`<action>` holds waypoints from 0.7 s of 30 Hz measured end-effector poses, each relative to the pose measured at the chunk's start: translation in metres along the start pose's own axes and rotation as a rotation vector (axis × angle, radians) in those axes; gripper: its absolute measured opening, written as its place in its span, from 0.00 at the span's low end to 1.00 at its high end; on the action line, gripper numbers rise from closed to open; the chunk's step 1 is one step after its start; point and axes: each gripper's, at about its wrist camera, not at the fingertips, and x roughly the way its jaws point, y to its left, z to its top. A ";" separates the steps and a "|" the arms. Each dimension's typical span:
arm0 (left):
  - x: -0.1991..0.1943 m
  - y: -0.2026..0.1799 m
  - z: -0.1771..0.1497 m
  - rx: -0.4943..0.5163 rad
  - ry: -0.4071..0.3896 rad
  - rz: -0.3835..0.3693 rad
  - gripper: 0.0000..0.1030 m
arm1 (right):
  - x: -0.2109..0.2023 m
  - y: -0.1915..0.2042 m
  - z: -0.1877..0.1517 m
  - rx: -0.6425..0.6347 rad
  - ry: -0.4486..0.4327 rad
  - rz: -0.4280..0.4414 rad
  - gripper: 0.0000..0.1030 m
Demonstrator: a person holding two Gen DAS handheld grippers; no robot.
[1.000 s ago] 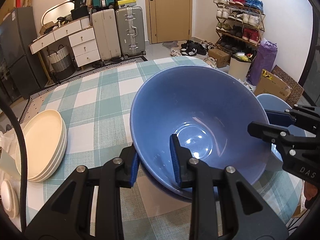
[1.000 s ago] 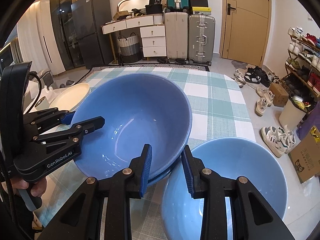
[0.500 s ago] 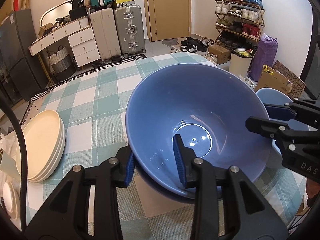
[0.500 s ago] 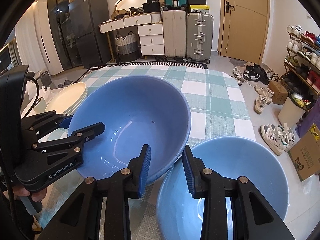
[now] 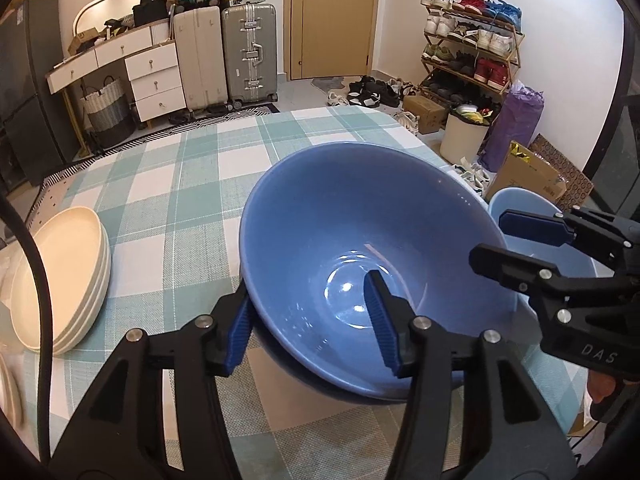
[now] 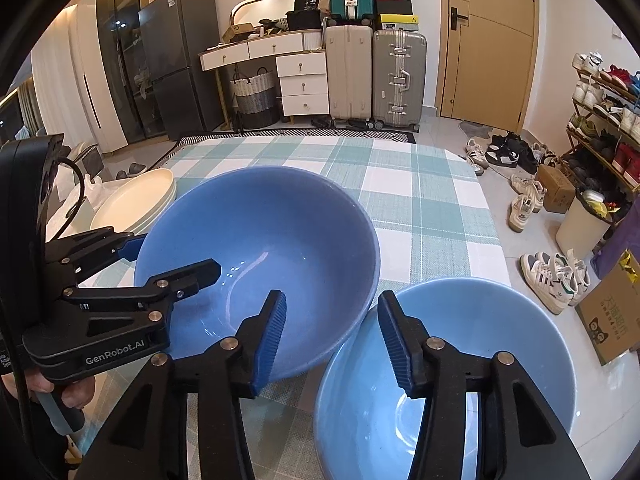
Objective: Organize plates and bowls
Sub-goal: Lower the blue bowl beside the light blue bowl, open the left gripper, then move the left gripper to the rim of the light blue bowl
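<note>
A large blue bowl (image 5: 360, 248) sits nested in another blue bowl on the checked tablecloth; it also shows in the right wrist view (image 6: 260, 248). My left gripper (image 5: 308, 324) is open, its fingers straddling the bowl's near rim without clamping it. My right gripper (image 6: 332, 336) is open, its fingers straddling the bowl's right rim. A lighter blue bowl (image 6: 460, 360) sits to the right, partly under the right finger; it peeks out behind the right gripper in the left wrist view (image 5: 532, 216). A stack of cream plates (image 5: 60, 280) lies at the table's left, also in the right wrist view (image 6: 136, 200).
The table's far half shows only the green checked cloth (image 5: 192, 168). Its right edge (image 6: 492, 216) drops to a floor with shoes and boxes. Small white dishes (image 5: 8, 384) sit at the near left corner.
Both grippers have opened wider around the bowl's rim. The large blue bowl has settled lower into the bowl beneath it.
</note>
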 end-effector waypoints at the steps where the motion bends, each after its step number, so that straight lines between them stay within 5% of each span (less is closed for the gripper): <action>1: -0.002 0.003 -0.004 -0.003 0.000 -0.009 0.49 | 0.001 -0.001 0.001 0.002 -0.001 -0.001 0.49; 4: -0.004 0.008 -0.005 -0.015 0.004 -0.043 0.59 | 0.000 -0.002 0.001 0.007 0.000 0.000 0.53; 9: -0.010 0.008 -0.008 -0.030 -0.005 -0.081 0.75 | -0.005 -0.003 0.000 0.024 -0.018 0.020 0.76; 21: -0.020 0.021 -0.017 -0.066 0.003 -0.061 0.78 | -0.008 -0.002 0.001 0.033 -0.032 0.035 0.83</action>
